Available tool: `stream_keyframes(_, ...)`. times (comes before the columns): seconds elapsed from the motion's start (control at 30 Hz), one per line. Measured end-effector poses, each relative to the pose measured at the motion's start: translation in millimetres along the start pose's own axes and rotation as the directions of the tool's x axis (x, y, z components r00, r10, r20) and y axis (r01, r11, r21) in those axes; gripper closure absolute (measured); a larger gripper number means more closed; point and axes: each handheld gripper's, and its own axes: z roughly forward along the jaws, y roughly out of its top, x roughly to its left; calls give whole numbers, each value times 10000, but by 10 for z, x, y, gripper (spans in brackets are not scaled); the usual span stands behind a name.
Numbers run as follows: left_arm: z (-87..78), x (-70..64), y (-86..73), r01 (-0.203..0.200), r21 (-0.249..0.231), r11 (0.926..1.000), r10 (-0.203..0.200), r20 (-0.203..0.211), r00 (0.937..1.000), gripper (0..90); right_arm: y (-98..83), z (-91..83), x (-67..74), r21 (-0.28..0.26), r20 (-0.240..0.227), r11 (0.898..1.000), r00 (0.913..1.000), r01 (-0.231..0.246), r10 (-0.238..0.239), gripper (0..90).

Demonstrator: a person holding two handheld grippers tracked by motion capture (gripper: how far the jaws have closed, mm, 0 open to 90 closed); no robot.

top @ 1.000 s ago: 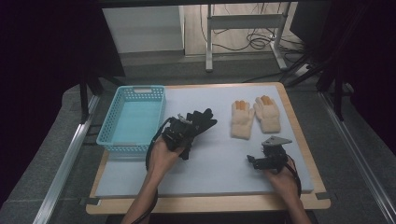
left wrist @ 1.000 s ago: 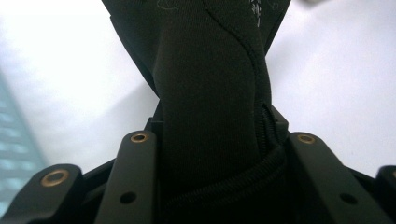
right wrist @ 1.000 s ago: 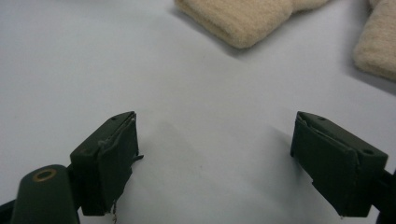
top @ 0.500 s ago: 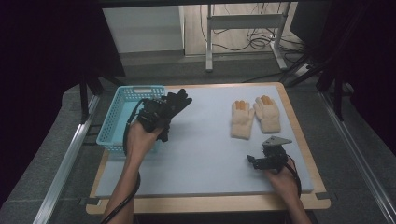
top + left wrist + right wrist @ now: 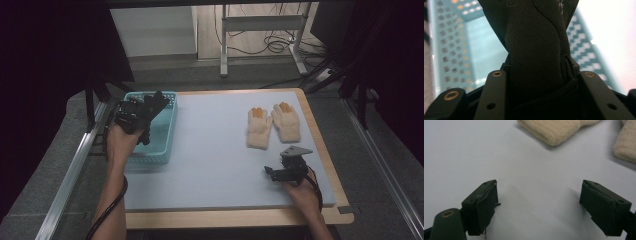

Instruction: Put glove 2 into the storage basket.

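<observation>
Nearest, the right hand-held gripper (image 5: 272,172) rests where it was a second ago on the pale desk (image 5: 215,150), its jaws wide apart with bare surface between them. The left hand-held gripper (image 5: 150,107) has carried the black glove (image 5: 152,105) away from the middle of the desk, leftward, and now hangs over the turquoise basket (image 5: 165,137); a second ago it was beside the basket, over the desk. Its jaws are clamped on the glove's cuff, with the perforated basket walls seen beyond in the left gripper view. Farther off on the right, the pair of cream gloves (image 5: 274,125) lies flat, unmoved, orange fingertips pointing away. The desk has a wooden rim; beyond it are grey floor, a metal frame and trailing cables.
</observation>
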Motion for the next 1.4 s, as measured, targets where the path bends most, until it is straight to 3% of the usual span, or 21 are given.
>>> stream_keyframes(0.3,329,310,-2,691,760,9947,-684,-116,9976,588,0,0,0,-8,1,10000,10000,6,-6,148)
stream_keyframes(0.43,487,414,4,935,1182,9886,-908,-282,9955,584,0,1,0,-8,-3,10000,10000,3,-3,147)
stream_keyframes(0.53,607,473,9,1185,1628,9795,-1140,-368,9928,578,0,1,0,-10,-5,10000,10000,3,-3,148)
stream_keyframes(0.67,755,513,37,1268,2103,9694,-1193,-480,9917,560,0,1,0,-8,-5,10000,10000,3,-3,147)
stream_keyframes(0.8,855,507,76,1244,2332,9644,-1106,-713,9913,527,0,1,0,-9,-4,10000,10000,3,-3,147)
stream_keyframes(0.9,932,490,81,1026,2705,9572,-765,-1052,9915,412,0,1,0,-11,-3,10000,10000,1,-1,147)
stream_keyframes(0.97,949,464,82,828,2797,9565,-580,-958,9937,357,0,1,0,-10,-3,10000,10000,3,-3,148)
stream_keyframes(1.07,930,424,100,606,2858,9564,-350,-938,9950,159,0,1,-1,-12,-5,10000,10000,1,-1,147)
stream_keyframes(1.1,907,426,102,607,2770,9589,-361,-928,9950,137,0,1,0,-10,-5,10000,10000,0,0,147)
stream_keyframes(1.23,764,478,100,795,2173,9729,-761,-239,9968,102,0,0,0,-9,-8,10000,10000,2,-2,148)
stream_keyframes(1.4,629,503,65,838,1493,9852,-913,439,9949,66,0,0,0,-8,-6,10000,10000,2,-2,147)
